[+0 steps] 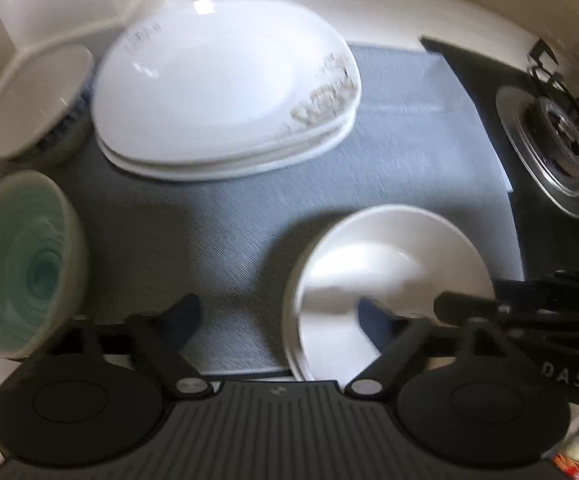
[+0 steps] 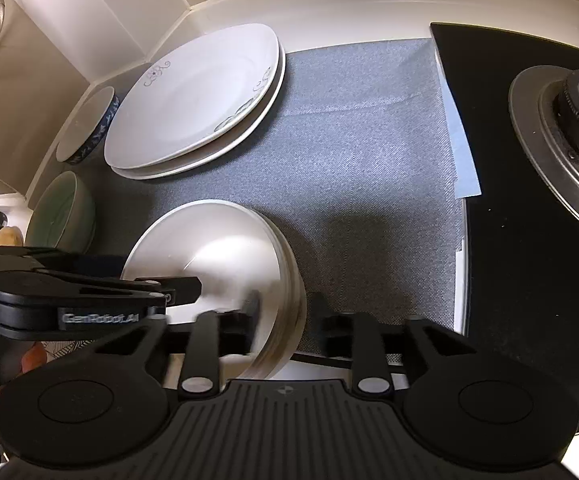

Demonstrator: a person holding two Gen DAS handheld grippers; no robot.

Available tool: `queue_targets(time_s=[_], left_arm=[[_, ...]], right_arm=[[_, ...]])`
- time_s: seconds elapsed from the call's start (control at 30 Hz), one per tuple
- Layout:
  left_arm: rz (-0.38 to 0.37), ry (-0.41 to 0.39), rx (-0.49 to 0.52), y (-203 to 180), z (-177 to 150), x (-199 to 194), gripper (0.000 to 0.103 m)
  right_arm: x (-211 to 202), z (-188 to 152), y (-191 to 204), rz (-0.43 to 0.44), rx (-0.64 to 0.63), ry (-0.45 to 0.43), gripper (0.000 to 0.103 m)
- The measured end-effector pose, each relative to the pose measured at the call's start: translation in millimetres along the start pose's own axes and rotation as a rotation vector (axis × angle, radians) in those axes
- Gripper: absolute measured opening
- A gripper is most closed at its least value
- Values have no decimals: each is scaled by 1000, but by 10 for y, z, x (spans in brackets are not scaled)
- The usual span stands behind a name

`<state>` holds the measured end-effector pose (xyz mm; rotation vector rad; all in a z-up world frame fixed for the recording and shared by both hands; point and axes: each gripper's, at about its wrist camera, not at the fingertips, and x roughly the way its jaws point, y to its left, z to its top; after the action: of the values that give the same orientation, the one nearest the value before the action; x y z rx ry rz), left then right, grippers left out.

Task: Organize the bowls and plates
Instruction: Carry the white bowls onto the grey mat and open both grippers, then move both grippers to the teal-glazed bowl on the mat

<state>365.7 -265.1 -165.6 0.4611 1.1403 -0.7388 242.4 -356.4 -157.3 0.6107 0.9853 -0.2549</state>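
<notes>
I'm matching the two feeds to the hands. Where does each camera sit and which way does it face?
Left wrist: on the left gripper, facing steeply down at the stack of white bowls; its fingers show, the right gripper crossing at right.
Right wrist: on the right gripper, facing down at the same stack; the left gripper crosses at left.
Shared: grey mat, patterned plates, green bowl, burner.

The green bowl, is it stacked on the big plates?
No, the green bowl sits alone on the grey mat, apart from the big plates.
</notes>
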Motion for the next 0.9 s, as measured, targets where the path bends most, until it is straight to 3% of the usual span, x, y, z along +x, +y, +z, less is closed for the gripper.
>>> queue_targets(time_s=[0.03,0.17,0.33,0.53,0.9], left_arm=[[6,-7,1,13,-2,-27,96],[1,1,-26,97,-14,-87,98],[1,5,-55,174,-45,-174,100],[14,-8,-90,332,-162,-346,102],[55,-12,-163,676,-381,-574,102]], right_arm=[[-15,1,2,-2,-1,-6,50],[-110,9,38,-18,-15,-24,62],[-310,22,127,-49,-49,-71,69],[-483,29,281,-59,-101,-113,74],[-435,-5,608,-5,-165,-84,74]])
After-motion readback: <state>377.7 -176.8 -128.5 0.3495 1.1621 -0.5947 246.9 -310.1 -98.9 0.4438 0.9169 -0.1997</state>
